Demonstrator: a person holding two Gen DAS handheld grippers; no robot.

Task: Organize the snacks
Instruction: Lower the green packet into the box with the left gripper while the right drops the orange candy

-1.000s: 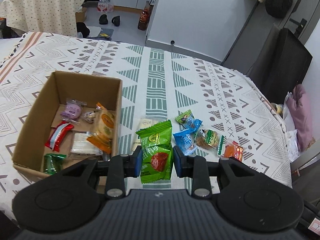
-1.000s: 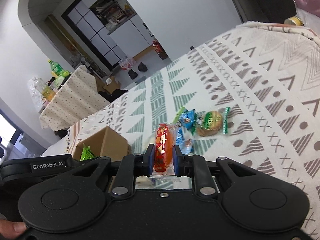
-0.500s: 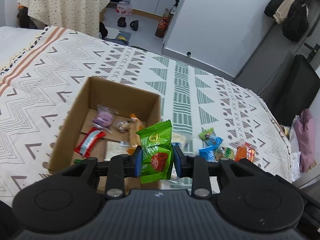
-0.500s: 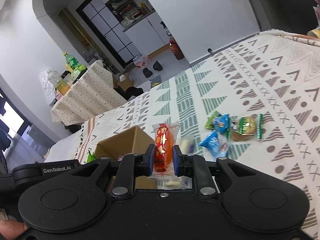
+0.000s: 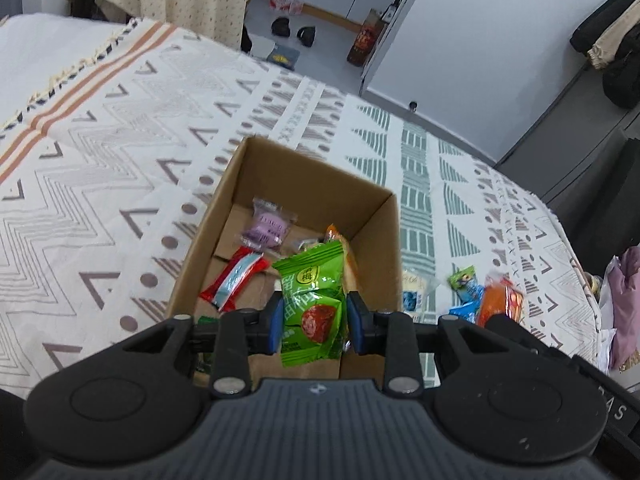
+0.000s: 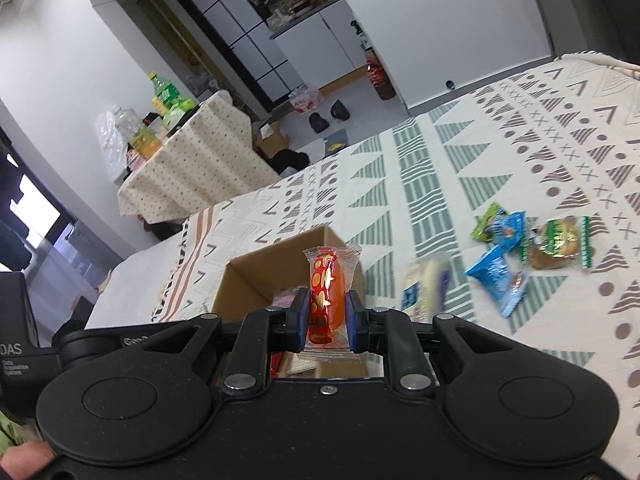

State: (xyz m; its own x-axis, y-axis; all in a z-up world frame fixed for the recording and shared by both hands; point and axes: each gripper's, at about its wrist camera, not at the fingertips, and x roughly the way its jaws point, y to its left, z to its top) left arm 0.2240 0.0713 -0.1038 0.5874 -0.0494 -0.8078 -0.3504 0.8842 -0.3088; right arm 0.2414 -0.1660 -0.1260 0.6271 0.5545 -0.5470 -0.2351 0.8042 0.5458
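My left gripper (image 5: 314, 326) is shut on a green snack packet (image 5: 314, 300), held above the open cardboard box (image 5: 208, 232). Inside the box lie a purple packet (image 5: 267, 229), a red packet (image 5: 234, 278) and an orange one (image 5: 348, 256). My right gripper (image 6: 326, 322) is shut on an orange-red snack packet (image 6: 326, 292), upright between the pads, just over the box (image 6: 260, 272) near its right side. In the left wrist view that same orange-red packet (image 5: 500, 300) shows at the right. Loose on the cloth lie blue packets (image 6: 498, 272), a green one (image 6: 486, 222), a round cookie pack (image 6: 558, 246) and a pale packet (image 6: 424, 286).
The patterned cloth (image 5: 120, 152) covers the whole surface around the box. A dotted-cloth table (image 6: 188, 164) with bottles stands beyond the far edge. Shoes (image 5: 294, 32) and a bottle (image 5: 364, 42) are on the floor. A pink bundle (image 5: 624, 308) lies at the right edge.
Both grippers have moved left, from over the loose snacks to above the box, each still holding its packet. The box now sits directly under the left gripper.
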